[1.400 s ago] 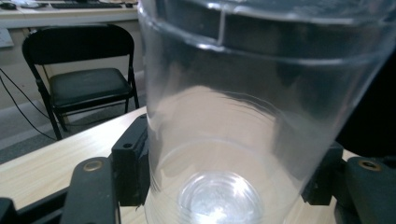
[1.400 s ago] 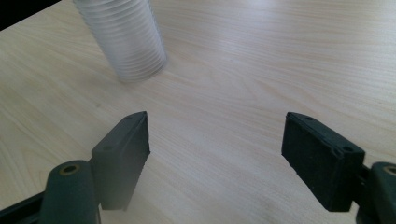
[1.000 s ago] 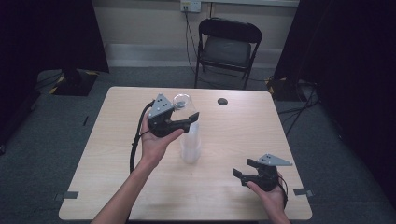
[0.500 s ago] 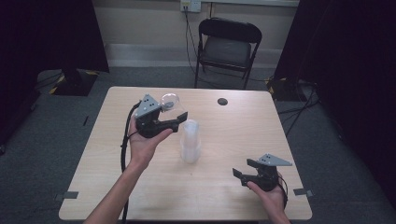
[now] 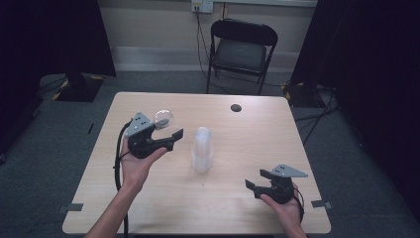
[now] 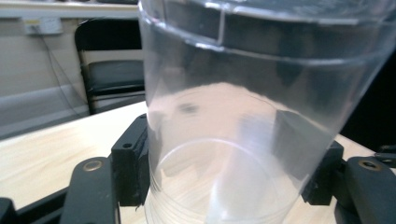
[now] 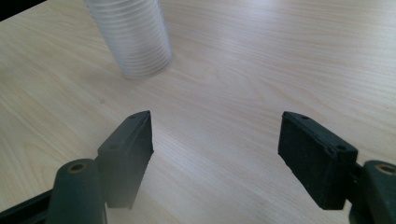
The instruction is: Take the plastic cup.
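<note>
1 clear cup (image 6: 243, 116) clamped between left gripper (image 5: 166, 131) fingers (image 6: 130, 163), upright

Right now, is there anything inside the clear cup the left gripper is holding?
The clear cup, clamped in the left gripper, looks empty: the table shows through its walls. Glare blurs its lower wall, so a film of liquid can't be ruled out.

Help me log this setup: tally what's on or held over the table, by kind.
Grippers: 2, left gripper and right gripper
Single clear cup held in the left gripper: 1
Stack of clear cups: 1
Small dark round thing: 1
Total: 5
</note>
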Tool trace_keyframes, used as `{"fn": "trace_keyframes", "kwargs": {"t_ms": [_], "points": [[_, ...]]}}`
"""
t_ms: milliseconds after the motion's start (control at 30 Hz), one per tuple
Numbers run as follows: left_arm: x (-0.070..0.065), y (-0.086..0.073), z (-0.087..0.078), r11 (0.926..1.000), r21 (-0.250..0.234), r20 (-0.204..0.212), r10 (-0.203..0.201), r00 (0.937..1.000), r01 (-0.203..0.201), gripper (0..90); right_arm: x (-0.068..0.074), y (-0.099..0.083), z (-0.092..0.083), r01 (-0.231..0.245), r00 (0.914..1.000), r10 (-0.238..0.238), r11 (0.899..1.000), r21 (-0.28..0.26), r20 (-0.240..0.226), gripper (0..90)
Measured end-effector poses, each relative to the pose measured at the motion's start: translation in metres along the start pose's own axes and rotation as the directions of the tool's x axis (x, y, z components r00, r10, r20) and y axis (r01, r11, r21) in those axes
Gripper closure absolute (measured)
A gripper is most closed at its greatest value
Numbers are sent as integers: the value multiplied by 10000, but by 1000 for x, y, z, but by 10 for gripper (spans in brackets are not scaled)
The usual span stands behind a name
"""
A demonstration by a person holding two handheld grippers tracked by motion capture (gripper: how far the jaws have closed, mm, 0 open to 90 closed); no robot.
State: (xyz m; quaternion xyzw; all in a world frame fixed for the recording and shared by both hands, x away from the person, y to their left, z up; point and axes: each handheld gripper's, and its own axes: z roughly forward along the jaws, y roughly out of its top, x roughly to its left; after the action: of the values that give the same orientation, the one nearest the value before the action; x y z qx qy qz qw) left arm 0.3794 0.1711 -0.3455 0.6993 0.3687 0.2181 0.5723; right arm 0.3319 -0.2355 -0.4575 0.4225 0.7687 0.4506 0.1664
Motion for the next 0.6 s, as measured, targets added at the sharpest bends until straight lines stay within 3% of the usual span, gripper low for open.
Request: {"fn": "trace_keyframes", "kwargs": {"t_ms": [67, 233, 333, 433, 467, 600], "points": [[3, -4, -4, 9997, -30, 124, -234, 9996, 234, 336, 2, 1, 0, -27, 10000, 26, 10000, -51, -50, 260], [2, -10, -12, 9992, 163, 263, -367, 9990, 363, 338, 6, 1, -2, 72, 9997, -75, 9999, -94, -228, 276], [-2, -16, -16, 9971, 35, 978, -763, 9923, 764, 343, 9, 1, -2, 233, 9991, -236, 9997, -107, -355, 296], [-5, -20, -17, 9974, 113, 1127, -726, 9910, 718, 342, 13, 2, -2, 431, 9973, -443, 9988, -212, -580, 339], [-9, -26, -17, 9952, 271, 1328, -966, 9864, 938, 343, 15, 3, -2, 459, 9969, -475, 9986, -257, -634, 318], [-13, -32, -17, 9938, 476, 1657, -1075, 9803, 1009, 342, 21, 6, -1, 612, 9942, -642, 9974, -367, -862, 321]]}}
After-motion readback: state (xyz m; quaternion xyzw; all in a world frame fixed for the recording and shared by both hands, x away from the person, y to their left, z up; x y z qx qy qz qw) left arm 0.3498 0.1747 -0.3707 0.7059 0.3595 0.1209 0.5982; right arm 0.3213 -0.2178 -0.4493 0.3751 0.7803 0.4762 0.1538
